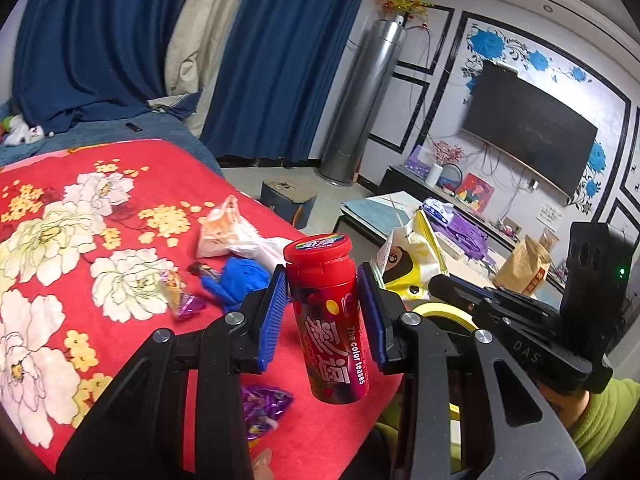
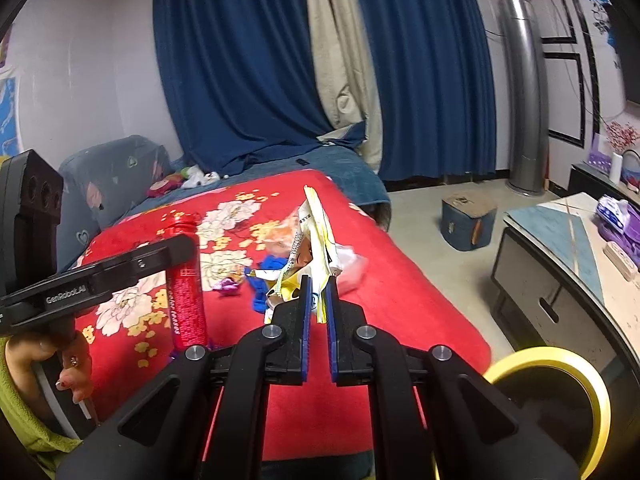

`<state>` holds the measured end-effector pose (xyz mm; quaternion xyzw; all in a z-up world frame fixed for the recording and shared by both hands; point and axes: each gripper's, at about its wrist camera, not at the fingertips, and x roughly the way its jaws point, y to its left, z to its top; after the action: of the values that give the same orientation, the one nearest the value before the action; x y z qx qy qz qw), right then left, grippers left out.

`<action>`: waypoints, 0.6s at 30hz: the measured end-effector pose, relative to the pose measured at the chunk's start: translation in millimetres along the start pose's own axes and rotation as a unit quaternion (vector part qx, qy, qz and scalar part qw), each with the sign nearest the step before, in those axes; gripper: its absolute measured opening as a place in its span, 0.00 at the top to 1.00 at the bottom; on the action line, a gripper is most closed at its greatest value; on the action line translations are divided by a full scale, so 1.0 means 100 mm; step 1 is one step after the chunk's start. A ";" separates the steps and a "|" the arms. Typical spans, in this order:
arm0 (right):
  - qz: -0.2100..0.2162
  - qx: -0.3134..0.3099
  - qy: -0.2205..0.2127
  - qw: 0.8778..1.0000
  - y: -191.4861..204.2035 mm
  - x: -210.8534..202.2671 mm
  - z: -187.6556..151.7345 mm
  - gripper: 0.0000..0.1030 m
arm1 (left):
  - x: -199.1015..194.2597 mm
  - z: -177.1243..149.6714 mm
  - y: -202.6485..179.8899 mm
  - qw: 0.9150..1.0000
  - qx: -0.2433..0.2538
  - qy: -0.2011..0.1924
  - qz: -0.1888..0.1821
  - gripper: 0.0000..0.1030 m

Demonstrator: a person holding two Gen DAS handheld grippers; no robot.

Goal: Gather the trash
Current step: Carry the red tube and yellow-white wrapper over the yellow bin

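Note:
My left gripper [image 1: 323, 284] is shut on a red candy tube [image 1: 328, 320] with a red cap, held upright above the red floral blanket [image 1: 80, 240]; the tube also shows in the right wrist view [image 2: 186, 280]. My right gripper [image 2: 319, 290] is shut on a yellow and white snack wrapper [image 2: 316, 236], held above the blanket; the wrapper also shows in the left wrist view [image 1: 412, 256]. More trash lies on the blanket: a blue crumpled piece [image 1: 240, 280], a clear plastic bag [image 1: 232, 232], purple candy wrappers [image 1: 188, 300] and a purple foil wrapper [image 1: 264, 404].
A yellow-rimmed bin [image 2: 560, 400] sits at the lower right, beside the bed edge. A low table [image 2: 568, 248] with purple items and a TV stand lie to the right. A blue box [image 2: 468, 220] stands on the floor. Blue curtains hang behind.

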<state>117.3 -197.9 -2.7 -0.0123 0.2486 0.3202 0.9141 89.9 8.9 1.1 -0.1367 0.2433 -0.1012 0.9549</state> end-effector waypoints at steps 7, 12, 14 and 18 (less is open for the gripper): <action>-0.016 0.015 -0.006 1.000 -0.23 -0.14 -0.03 0.93 | 0.10 -0.04 -0.18 1.000 0.014 0.010 -0.012 0.72; -0.030 0.027 -0.005 0.999 -0.37 -0.22 -0.09 0.93 | 0.19 -0.06 -0.31 0.999 0.024 0.017 -0.023 0.73; -0.034 0.031 -0.006 0.999 -0.42 -0.25 -0.11 0.93 | 0.21 -0.08 -0.36 0.999 0.028 0.020 -0.026 0.73; -0.043 0.037 -0.007 0.998 -0.51 -0.31 -0.15 0.93 | 0.26 -0.10 -0.43 0.999 0.034 0.026 -0.031 0.73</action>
<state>120.2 -259.4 -8.5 0.0135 0.2533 0.2714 0.9284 102.0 -40.3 -5.8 -0.1092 0.2598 -0.1424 0.9489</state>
